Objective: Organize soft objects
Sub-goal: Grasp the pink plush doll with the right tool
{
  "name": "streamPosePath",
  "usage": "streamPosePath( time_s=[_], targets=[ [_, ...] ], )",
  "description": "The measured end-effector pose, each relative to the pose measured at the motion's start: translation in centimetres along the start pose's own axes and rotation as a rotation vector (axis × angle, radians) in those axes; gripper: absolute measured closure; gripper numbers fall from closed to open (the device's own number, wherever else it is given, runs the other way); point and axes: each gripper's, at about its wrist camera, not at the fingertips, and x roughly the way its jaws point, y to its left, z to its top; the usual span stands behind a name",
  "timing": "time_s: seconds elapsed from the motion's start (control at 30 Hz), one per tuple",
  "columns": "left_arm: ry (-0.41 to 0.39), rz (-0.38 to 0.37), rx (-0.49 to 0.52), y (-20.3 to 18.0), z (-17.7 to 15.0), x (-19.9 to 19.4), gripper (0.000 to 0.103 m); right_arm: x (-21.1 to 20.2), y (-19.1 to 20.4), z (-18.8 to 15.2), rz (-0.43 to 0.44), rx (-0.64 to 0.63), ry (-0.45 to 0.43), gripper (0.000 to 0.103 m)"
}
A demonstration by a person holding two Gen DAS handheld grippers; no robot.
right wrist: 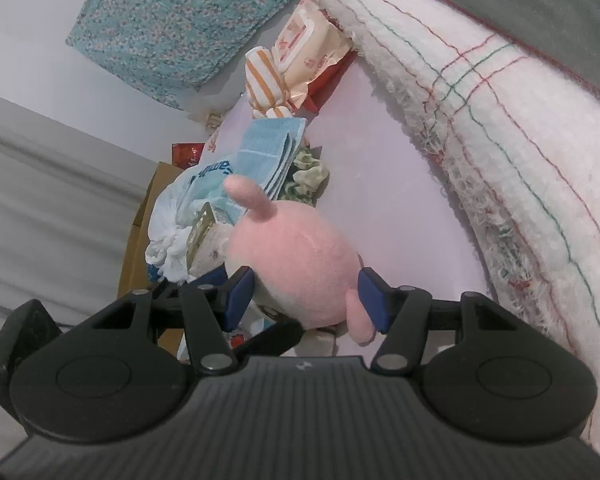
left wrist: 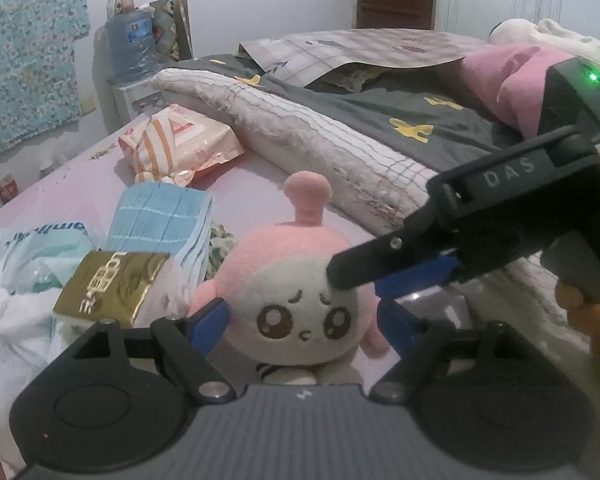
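Plush toy (left wrist: 300, 280) — pink and cream, round head with a knob on top and a worried stitched face — sits on the pale pink bed sheet (left wrist: 260, 168), facing my left wrist camera. My left claw (left wrist: 300, 322) stands wide open around it, blue pads either side of the head and, as far as I can see, clear of the fabric. My right claw (right wrist: 306, 298) comes in from the other side: in its own camera the toy's pink back fills the gap between the pads, the left pad against the head and the right one by a small pink limb. It looks like a light grip, though I can't be sure the pads actually press. In the left view, one black finger of that claw lies across the toy's forehead. Just beside the toy are a folded blue cloth (left wrist: 160, 216), a gold-wrapped packet (left wrist: 112, 286) and a white plastic bag (left wrist: 24, 280). A fringed white blanket (left wrist: 320, 140) lies behind.
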Motion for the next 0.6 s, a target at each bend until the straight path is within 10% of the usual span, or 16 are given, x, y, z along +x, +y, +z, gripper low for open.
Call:
streamPosePath(
  time_s=[0.6],
  targets=[
    [0.024, -0.01, -0.039, 1.0, 0.7, 1.0, 0.024, 3.3, 0.3, 2.4, 0.009, 0.012, 0.004, 0.031]
  ],
)
